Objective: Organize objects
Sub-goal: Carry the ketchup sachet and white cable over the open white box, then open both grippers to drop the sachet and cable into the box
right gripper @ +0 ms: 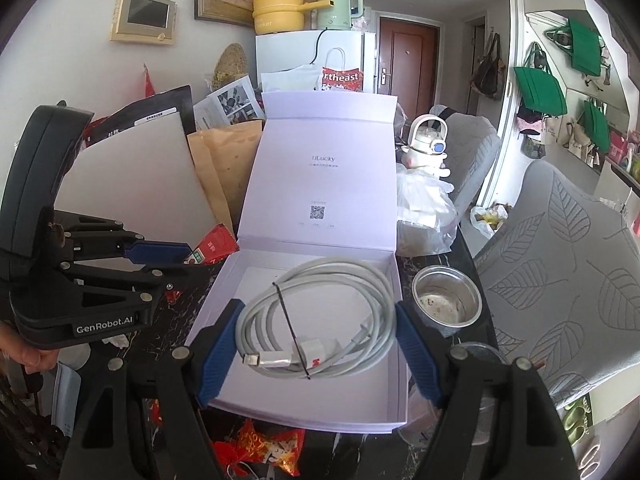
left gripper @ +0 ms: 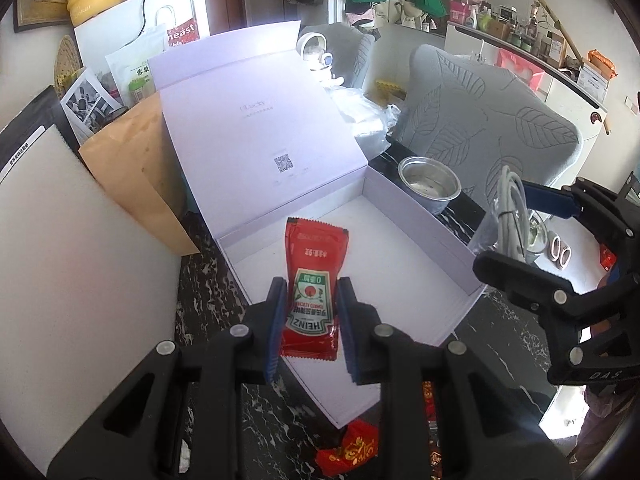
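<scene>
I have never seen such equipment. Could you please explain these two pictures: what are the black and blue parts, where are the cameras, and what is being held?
A person holds two hand grippers, each with a camera looking along its fingers. In the left camera's picture, the left gripper is shut on a red ketchup packet. In the right camera's picture, the right gripper grips a coiled white cable in a clear bag. Both hang over an open white box on a dark marble table. A small metal bowl stands beside the box.

We see an open box on the table, its lid standing up behind it. A metal bowl sits just right of the box, a chair behind it. Paper bags lean left of the lid.
</scene>
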A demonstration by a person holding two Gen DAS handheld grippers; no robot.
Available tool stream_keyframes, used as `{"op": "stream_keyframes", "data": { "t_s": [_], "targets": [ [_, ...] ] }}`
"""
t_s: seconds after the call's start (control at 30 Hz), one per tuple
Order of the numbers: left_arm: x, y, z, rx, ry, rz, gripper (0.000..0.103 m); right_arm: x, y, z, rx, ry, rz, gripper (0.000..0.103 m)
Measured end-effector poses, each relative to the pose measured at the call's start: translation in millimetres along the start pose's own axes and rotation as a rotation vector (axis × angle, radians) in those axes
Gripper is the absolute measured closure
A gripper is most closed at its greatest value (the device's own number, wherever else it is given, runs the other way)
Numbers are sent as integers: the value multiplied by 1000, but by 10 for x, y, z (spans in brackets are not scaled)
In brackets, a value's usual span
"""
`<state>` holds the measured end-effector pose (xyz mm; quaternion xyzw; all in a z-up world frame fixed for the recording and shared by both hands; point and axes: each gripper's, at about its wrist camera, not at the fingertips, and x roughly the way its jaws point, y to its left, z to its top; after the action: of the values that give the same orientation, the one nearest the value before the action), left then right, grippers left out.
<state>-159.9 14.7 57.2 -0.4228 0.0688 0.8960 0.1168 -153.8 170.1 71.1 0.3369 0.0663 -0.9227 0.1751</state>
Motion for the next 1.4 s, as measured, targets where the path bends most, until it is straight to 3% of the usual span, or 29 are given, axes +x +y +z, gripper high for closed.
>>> {"op": "stream_keyframes", "data": {
  "t_s": [0.47, 0.83, 1.13, 1.4],
  "targets": [
    [677, 201, 235, -15, 69, 24, 79, 694, -119, 189, -1, 61, -14, 27],
    [1119, 204, 261, -11, 141, -2, 79, 1079, -207, 184, -8, 112, -30, 27],
    [1262, 185, 288, -10, 163, 2, 79, 1248, -233, 165, -21, 145, -43, 27],
    [1196, 159, 332, 0, 138, 24, 74, 1217, -259, 172, -16, 153, -77, 27]
  ]
}}
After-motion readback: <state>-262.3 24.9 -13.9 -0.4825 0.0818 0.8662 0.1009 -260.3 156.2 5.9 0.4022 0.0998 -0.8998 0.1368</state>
